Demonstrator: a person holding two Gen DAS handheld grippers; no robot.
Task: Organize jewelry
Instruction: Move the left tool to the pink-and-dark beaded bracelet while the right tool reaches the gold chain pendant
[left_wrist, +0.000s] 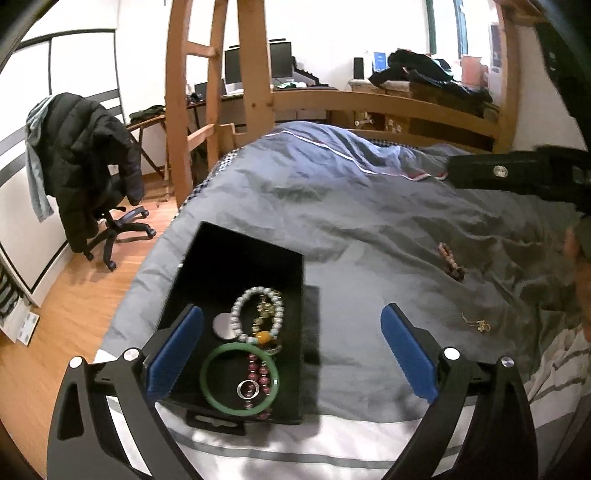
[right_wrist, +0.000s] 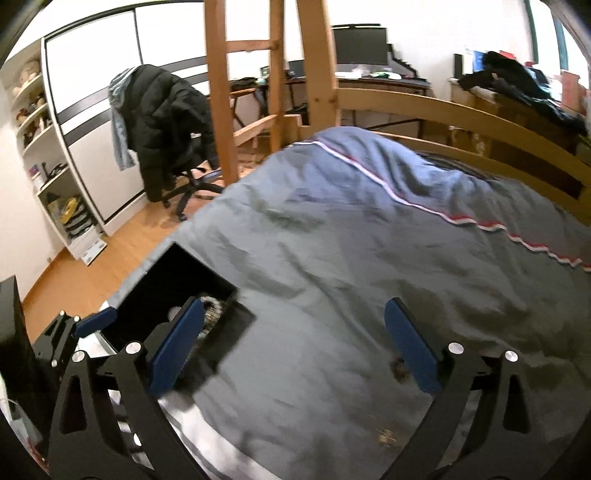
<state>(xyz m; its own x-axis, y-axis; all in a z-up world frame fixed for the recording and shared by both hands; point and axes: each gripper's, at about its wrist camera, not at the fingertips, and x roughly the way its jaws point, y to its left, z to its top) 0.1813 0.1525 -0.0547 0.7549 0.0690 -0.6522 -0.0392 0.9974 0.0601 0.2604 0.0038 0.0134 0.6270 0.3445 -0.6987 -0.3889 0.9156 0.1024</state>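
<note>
The black tray (left_wrist: 236, 258) lies at the left edge of the bed (left_wrist: 369, 206) and already holds bracelets. For the next pick, I would take the brown bracelet (left_wrist: 451, 261) or the gold chain (left_wrist: 476, 325), both toward the right edge. Left gripper (left_wrist: 291, 350) and right gripper (right_wrist: 293, 347) both stand wide apart, empty.
</note>
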